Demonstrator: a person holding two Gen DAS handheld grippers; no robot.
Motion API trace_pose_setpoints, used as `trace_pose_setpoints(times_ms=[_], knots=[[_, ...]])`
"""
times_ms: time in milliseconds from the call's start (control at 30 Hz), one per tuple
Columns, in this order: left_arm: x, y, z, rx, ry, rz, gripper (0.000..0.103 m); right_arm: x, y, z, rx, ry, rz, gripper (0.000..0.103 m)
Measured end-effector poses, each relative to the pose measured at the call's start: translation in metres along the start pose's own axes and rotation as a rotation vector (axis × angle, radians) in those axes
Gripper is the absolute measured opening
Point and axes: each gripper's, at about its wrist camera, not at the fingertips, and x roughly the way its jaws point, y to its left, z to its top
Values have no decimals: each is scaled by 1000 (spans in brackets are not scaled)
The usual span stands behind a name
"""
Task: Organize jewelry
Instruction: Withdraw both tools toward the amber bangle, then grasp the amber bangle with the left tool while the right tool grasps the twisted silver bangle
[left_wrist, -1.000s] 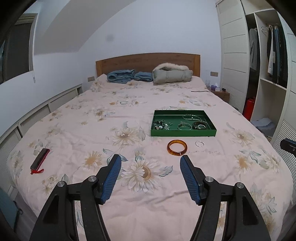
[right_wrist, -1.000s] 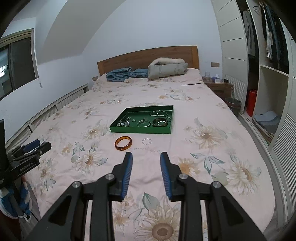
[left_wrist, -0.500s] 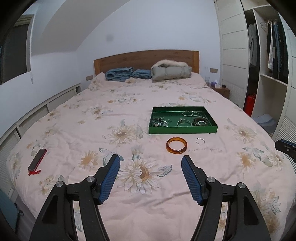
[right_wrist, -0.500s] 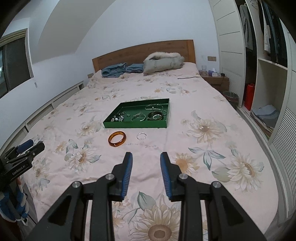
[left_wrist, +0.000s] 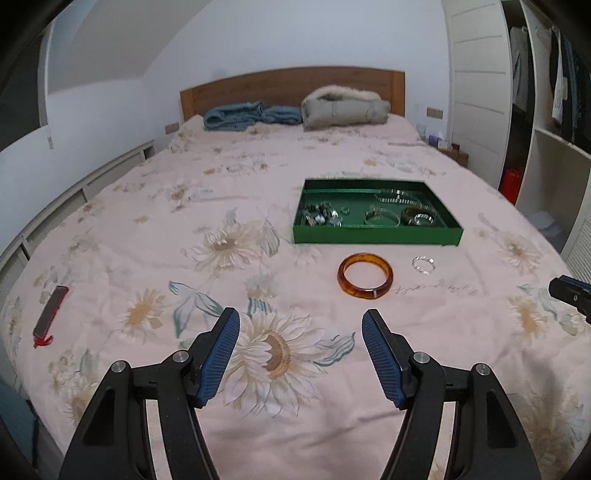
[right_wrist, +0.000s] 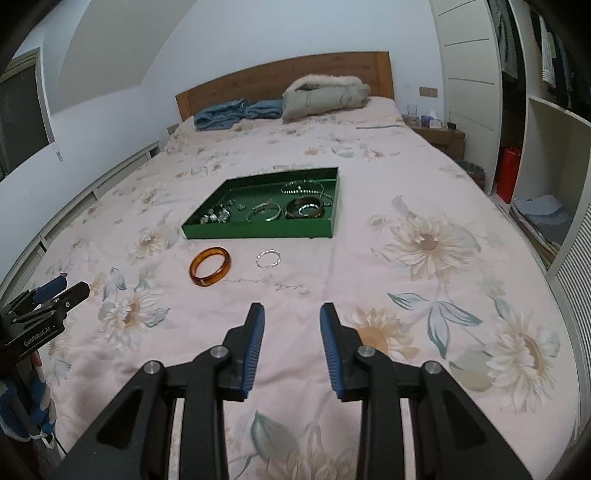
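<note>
A green tray (left_wrist: 376, 235) (right_wrist: 258, 230) sits on the floral bed and holds several bracelets, rings and a chain. In front of it lie an amber bangle (left_wrist: 365, 275) (right_wrist: 209, 266), a small silver ring bracelet (left_wrist: 423, 264) (right_wrist: 268, 258) and a thin chain (left_wrist: 432, 288) (right_wrist: 269, 282). My left gripper (left_wrist: 300, 325) is open wide and empty, above the bedspread short of the bangle. My right gripper (right_wrist: 291, 317) is open with a narrower gap and empty, short of the chain.
A dark phone with a red tassel (left_wrist: 50, 312) lies near the bed's left edge. Folded blue clothes (left_wrist: 251, 116) and a grey jacket (left_wrist: 345, 107) lie by the headboard. An open wardrobe (right_wrist: 535, 147) stands to the right, with a nightstand (right_wrist: 439, 136) beside the bed.
Both grippers have moved forward over the bed towards the tray, so the tray and loose jewelry appear larger and nearer. Neither jaw opening has changed.
</note>
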Motion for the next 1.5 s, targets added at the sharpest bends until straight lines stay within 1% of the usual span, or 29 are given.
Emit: trace_pose_setpoints(times_ms=[100,267,600,900,1200,1500], knots=[[24,-4,2,1,29,-8,68,28,-1,4,-8,30,2,30],[50,-10,6,4,50,-5,68,70,0,10,-14,66,27,30],[87,-20,17,30,52,21,68,124,11,20,-43,101,72,30],[106,-27,31,45,43,24,68,152,20,37,-69,103,91,30],[121,-33,40,50,41,20,68,166,22,48,-85,93,94,30],[131,-36,42,54,45,18,68,176,21,53,-91,93,95,30]])
